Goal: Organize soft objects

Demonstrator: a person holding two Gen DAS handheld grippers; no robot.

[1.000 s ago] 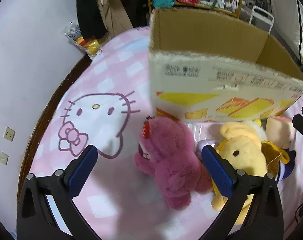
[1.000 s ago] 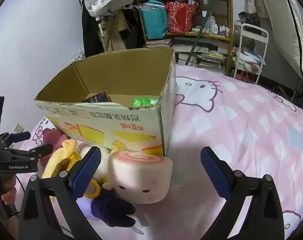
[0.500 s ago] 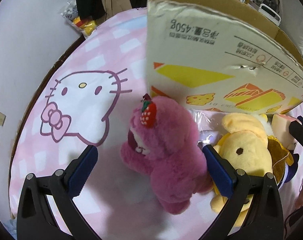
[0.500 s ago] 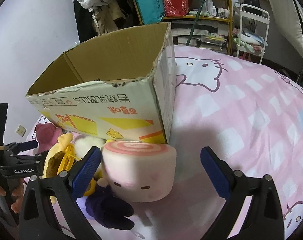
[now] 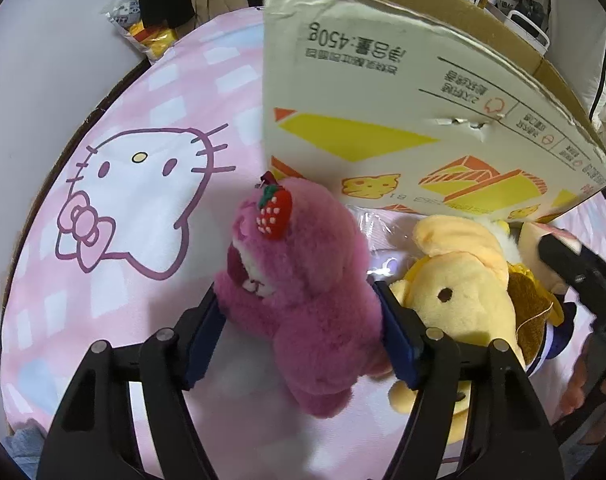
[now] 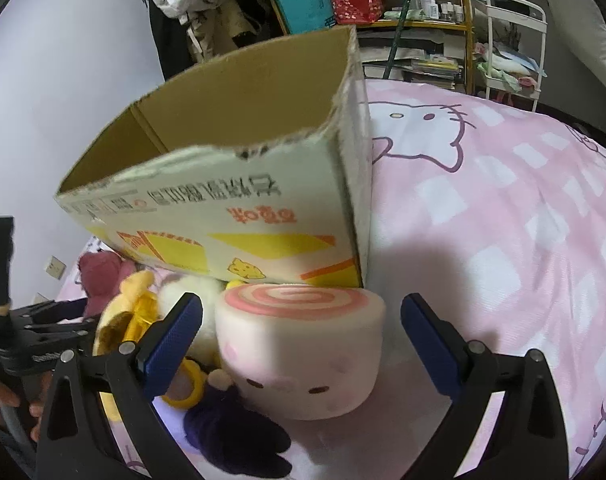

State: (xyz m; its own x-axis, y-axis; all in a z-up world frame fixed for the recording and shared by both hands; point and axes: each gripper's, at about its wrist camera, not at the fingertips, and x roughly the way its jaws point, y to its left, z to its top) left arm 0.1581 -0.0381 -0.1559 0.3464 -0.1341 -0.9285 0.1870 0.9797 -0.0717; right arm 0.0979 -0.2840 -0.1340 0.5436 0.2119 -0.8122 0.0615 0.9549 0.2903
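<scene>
A magenta bear plush [image 5: 303, 280] with a strawberry on its head lies on the pink bedspread in front of the cardboard box [image 5: 383, 100]. My left gripper [image 5: 299, 332] is closing on it, and both blue pads press into its fur. A yellow plush [image 5: 459, 292] lies right beside the bear. In the right wrist view, my right gripper [image 6: 299, 320] stands open around a pink swirl-topped roll plush [image 6: 303, 340] without touching it. The roll plush rests against the box [image 6: 223, 208] corner. A purple plush [image 6: 239, 440] lies at its lower left.
The pink Hello Kitty bedspread [image 6: 503, 220] stretches away to the right of the box. A white wall [image 5: 43, 80] runs close along the bed's left edge. A cluttered shelf [image 6: 423, 20] and a white cart [image 6: 511, 40] stand beyond the bed. A snack bag [image 5: 151, 36] lies by the wall.
The left jaws have drawn in from wide open onto the bear's sides. The right gripper has sunk closer over the roll plush, still open.
</scene>
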